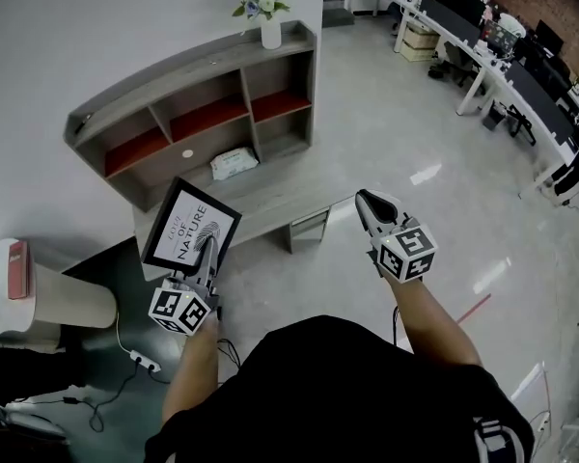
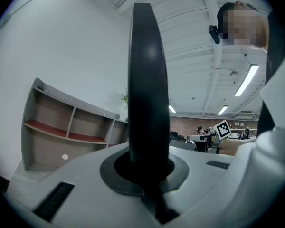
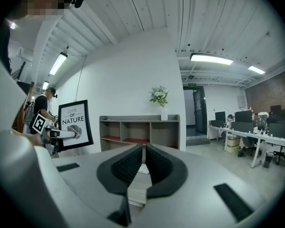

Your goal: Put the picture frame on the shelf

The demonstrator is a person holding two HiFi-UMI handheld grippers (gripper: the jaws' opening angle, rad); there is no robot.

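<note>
The picture frame (image 1: 191,228) is black-edged with a white "Love of Nature" print. My left gripper (image 1: 210,246) is shut on its lower edge and holds it upright, in front of the grey shelf unit (image 1: 203,104). In the left gripper view the frame (image 2: 147,89) stands edge-on between the jaws, with the shelf unit (image 2: 69,127) behind it at the left. My right gripper (image 1: 363,201) is off to the right, shut and empty. In the right gripper view its pads (image 3: 133,163) meet, and the frame (image 3: 75,124) and shelf unit (image 3: 140,132) show beyond.
A white vase of flowers (image 1: 267,13) stands on the shelf top. A pack of wipes (image 1: 234,164) lies on the low ledge. A white round stand (image 1: 63,297) and a power strip (image 1: 143,362) are at the left. Office desks (image 1: 502,66) fill the right.
</note>
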